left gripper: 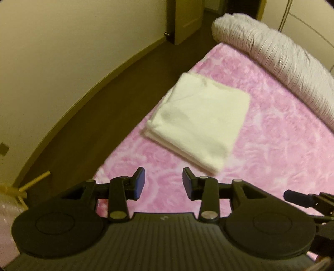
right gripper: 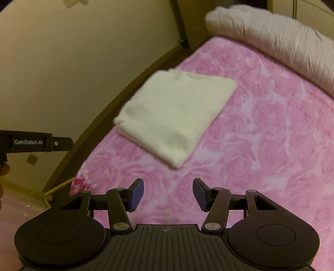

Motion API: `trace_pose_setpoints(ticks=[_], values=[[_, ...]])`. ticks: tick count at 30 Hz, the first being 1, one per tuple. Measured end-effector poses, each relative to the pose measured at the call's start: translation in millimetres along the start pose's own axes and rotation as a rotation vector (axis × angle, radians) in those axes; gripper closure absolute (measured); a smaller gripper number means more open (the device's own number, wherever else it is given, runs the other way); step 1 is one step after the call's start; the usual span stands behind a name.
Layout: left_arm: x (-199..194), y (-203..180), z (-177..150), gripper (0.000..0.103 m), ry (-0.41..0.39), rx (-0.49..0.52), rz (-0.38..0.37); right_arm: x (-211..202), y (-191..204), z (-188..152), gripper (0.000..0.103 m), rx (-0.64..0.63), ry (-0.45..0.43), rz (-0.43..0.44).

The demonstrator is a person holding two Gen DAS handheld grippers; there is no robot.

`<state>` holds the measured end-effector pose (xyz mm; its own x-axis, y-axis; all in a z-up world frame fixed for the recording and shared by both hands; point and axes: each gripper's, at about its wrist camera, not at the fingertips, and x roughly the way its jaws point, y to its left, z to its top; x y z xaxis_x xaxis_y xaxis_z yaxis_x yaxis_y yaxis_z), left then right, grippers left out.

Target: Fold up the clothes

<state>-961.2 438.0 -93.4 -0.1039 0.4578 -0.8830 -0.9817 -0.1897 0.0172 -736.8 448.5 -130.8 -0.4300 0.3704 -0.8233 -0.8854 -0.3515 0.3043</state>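
A white garment [left gripper: 198,123] lies folded into a flat rectangle on the pink rose-patterned bedspread [left gripper: 281,156], near the bed's left edge. The same white garment [right gripper: 175,116] shows in the right wrist view, ahead and slightly left. My left gripper [left gripper: 163,183] hangs above the bedspread, short of the garment, open with nothing between its blue pads. My right gripper [right gripper: 168,193] is also open and empty, raised over the bedspread [right gripper: 261,146] below the garment's near corner. Part of the left gripper's body [right gripper: 35,142] shows at the left edge of the right wrist view.
A rolled grey-white quilt [left gripper: 281,62] lies along the far side of the bed. Dark floor [left gripper: 94,125] and a cream wall [left gripper: 52,52] run to the left. A wooden stick [left gripper: 35,180] sits low on the floor at left. A doorway and cabinet [left gripper: 185,18] stand at the back.
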Motion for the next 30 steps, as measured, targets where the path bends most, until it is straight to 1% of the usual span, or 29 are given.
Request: trace_pose_setpoints(ticks=[1,2,5,7,8,9,11,13,18,25,26,30], values=[[-12,-6,-4,0.066,-0.016,-0.005,0.009,-12,-2,-3,0.047,-0.008,-0.011,0.01],[-23,-13,-8,0.063,-0.03,-0.008,0.019,-24,-4,-5,0.047,-0.014,-0.021,0.021],[-58,-35,-22,0.062,-0.075,-0.017,0.046,-57,-12,-10,0.047,-0.049,-0.044,0.042],[-79,-51,-32,0.055,-0.12,-0.027,0.064,-78,-18,-13,0.047,-0.076,-0.062,0.048],[-89,-59,-37,0.049,-0.151,-0.028,0.083,-88,-21,-14,0.047,-0.094,-0.073,0.045],[-100,-68,-42,0.045,-0.182,-0.028,0.102,-98,-24,-16,0.047,-0.112,-0.086,0.04],[-121,-85,-53,0.044,-0.242,-0.029,0.139,-116,-31,-19,0.047,-0.143,-0.109,0.031],[-139,-102,-62,0.044,-0.279,-0.029,0.163,-131,-39,-23,0.046,-0.154,-0.117,0.029],[-170,-130,-87,0.044,-0.279,-0.085,0.121,-166,-64,-34,0.046,-0.155,-0.141,0.06],[-185,-165,-113,0.045,-0.244,-0.087,0.143,-203,-97,-45,0.046,-0.159,-0.203,0.1],[-187,-169,-116,0.045,-0.237,-0.094,0.144,-207,-101,-45,0.046,-0.16,-0.204,0.102],[-191,-182,-125,0.045,-0.22,-0.125,0.147,-212,-109,-46,0.046,-0.21,-0.166,0.066]])
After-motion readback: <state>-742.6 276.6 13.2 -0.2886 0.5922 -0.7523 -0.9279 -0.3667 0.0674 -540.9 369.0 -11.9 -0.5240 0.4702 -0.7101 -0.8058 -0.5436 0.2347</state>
